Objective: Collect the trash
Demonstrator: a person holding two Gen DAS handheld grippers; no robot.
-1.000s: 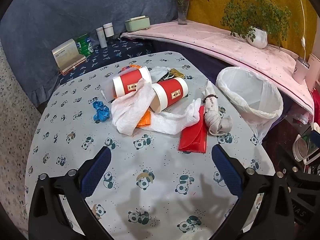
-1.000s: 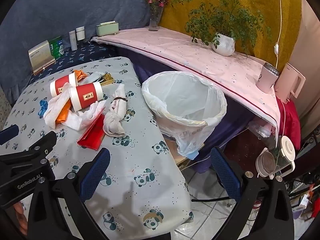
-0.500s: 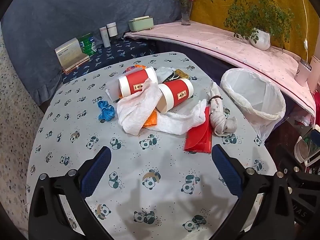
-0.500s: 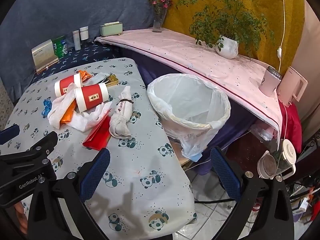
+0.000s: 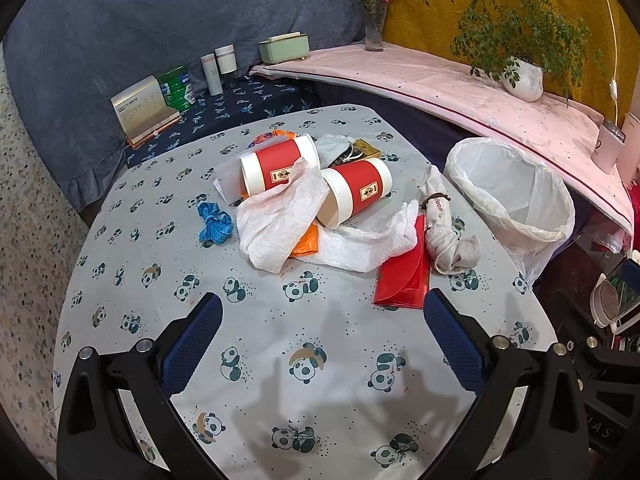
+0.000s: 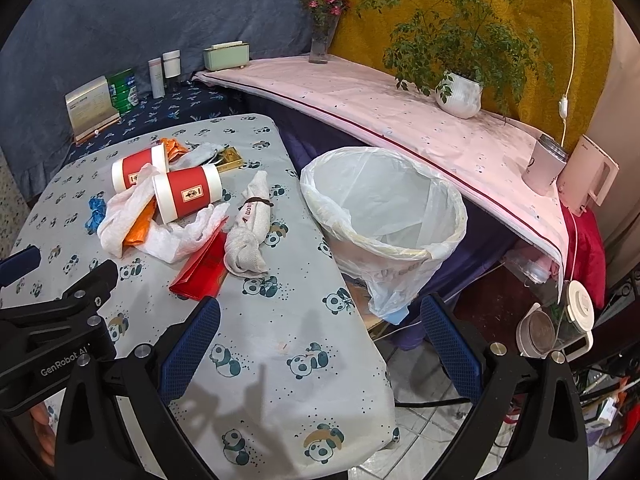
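Note:
A heap of trash lies mid-table on the panda cloth: two red paper cups on their sides, white crumpled plastic, an orange wrapper, a blue scrap, a red envelope and a rolled grey cloth. The white-lined bin stands off the table's right edge; it also shows in the right wrist view. My left gripper is open and empty, short of the heap. My right gripper is open and empty, over the table's near right edge.
A pink-covered shelf runs behind the bin with a potted plant, a vase and a mug. Boxes and bottles stand on the dark bench behind the table. A kettle sits on the floor at right.
Both grippers have drawn back and risen a little, so the heap and the bin look smaller and farther. Nothing on the table has moved.

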